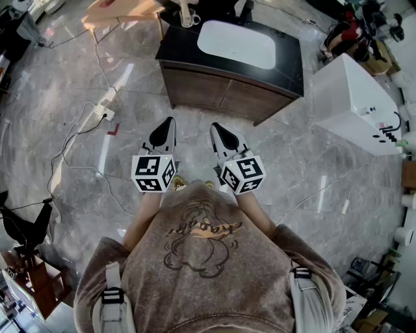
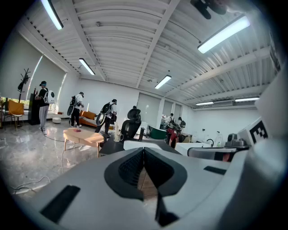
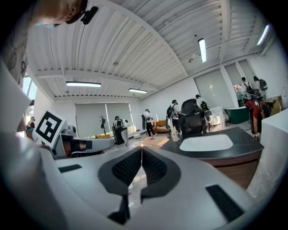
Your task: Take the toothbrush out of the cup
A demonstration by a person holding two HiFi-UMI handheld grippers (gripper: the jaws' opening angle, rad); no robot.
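With left tool (image 1: 170, 121) and right tool (image 1: 215, 127) both closed on nothing, well short of the cup (image 1: 189, 19) at the dark surface's (image 1: 292, 62) far left corner, the toothbrush (image 1: 184, 7) standing in it, likely light, stiff and slick, wants pinching high on its handle.

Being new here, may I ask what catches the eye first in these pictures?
The left gripper and right gripper, both shut and empty, are held side by side mid-picture in the head view. Beyond them stands a dark-topped vanity cabinet with a white basin, a white box at its right.
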